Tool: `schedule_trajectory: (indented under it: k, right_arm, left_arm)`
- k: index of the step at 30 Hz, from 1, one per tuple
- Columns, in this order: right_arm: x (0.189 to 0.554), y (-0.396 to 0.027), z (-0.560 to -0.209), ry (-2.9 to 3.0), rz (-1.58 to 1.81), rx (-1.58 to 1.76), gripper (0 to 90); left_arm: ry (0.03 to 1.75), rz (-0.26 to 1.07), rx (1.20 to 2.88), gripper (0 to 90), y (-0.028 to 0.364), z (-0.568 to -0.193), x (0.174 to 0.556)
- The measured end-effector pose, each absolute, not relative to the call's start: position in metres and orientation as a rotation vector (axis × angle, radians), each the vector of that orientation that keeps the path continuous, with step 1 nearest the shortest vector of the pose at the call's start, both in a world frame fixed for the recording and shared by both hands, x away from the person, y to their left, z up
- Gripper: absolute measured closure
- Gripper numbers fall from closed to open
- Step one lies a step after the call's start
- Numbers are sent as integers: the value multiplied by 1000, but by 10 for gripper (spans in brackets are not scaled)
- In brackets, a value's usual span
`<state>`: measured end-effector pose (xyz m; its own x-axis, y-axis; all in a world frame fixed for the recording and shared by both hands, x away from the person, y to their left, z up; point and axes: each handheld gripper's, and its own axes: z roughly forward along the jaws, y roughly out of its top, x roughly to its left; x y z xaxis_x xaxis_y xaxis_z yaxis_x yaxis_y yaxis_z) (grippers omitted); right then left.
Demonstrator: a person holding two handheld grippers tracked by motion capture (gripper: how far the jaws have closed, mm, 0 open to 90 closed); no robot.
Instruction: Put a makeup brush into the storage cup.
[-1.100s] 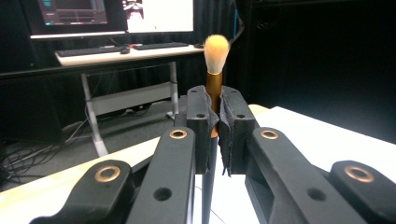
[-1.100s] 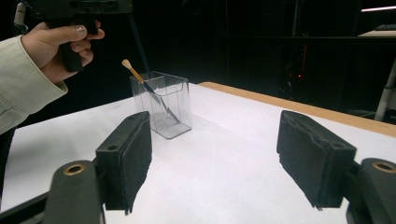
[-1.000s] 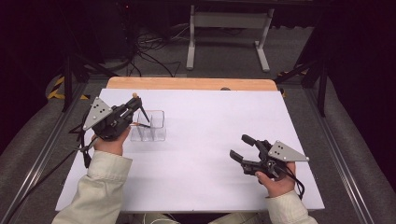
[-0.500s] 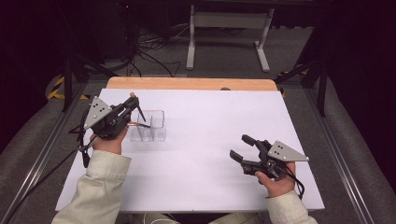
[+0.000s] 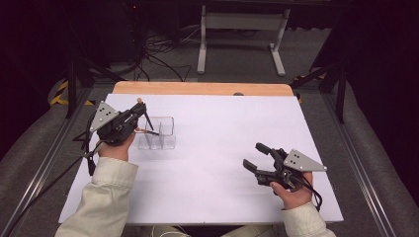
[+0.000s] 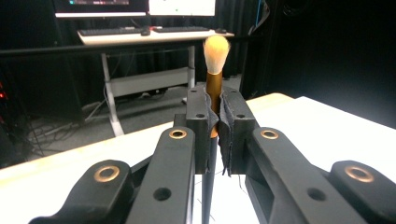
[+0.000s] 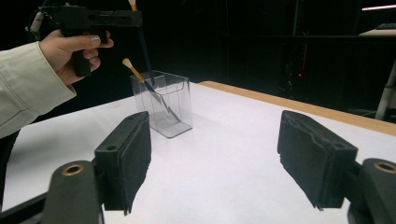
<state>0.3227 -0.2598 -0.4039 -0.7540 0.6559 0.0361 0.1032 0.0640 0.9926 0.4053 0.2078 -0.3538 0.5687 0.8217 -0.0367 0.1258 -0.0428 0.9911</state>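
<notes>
The left gripper (image 6: 214, 123) has its jaws clamped on a makeup brush (image 6: 215, 70), the pads pressing on the brush's gold ferrule from both sides; the pale bristle tuft stands above the pads and the dark handle runs down below them, roughly upright between the jaws; in the high view the left gripper (image 5: 140, 114) sits at the left side of the white table (image 5: 222, 148), just beside and partly over a clear plastic holder (image 5: 160, 133), with the brush's dark handle slanting down from the fingertips toward the holder's open top; whether the handle tip touches the holder cannot be told. In the right gripper view the holder (image 7: 164, 105) stands ahead of the left pad, and a second brush (image 7: 140, 77) leans inside it, tuft up and tilted toward the person's left hand (image 7: 70, 46), which holds its gripper above and beside the holder. The right gripper (image 5: 254, 157) rests low at the right side of the table, well apart from the holder; its jaws stand wide apart with nothing between the pads (image 7: 133, 158), only bare white table beyond them.
</notes>
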Motion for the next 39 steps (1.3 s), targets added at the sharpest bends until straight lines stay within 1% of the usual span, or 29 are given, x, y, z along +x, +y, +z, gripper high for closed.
schedule_trajectory:
  k: [5, 14, 39]
  right_arm:
    - [323, -260, -404, 1923, 1738, 755, 267]
    - [323, -259, -404, 1923, 1736, 752, 267]
    - [323, -260, -403, 1920, 1744, 755, 267]
  left_arm:
    - [854, 647, 1550, 834, 207, -360, 410]
    - [856, 624, 1588, 833, 202, -367, 414]
    - [878, 584, 1653, 831, 198, -376, 419]
